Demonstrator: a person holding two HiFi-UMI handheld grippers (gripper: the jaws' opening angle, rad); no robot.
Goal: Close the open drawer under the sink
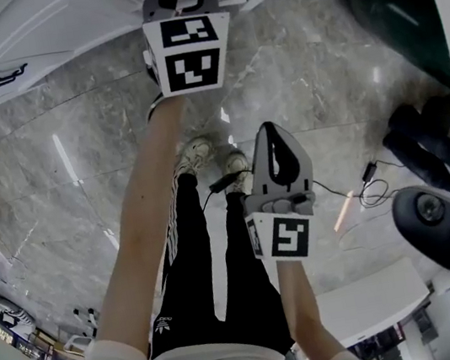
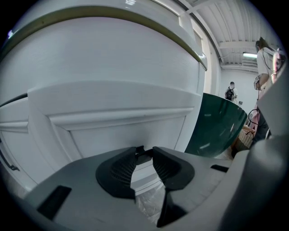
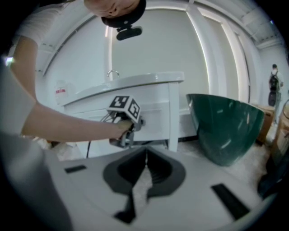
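One, the left hand-held gripper [image 2: 144, 157], pinches the drawer [image 2: 117, 128]'s black handle [image 2: 140, 150]; the right hand-held gripper [image 3: 145, 155] stands closed, empty.

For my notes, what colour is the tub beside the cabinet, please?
The tub is dark green; right gripper view shows it best.
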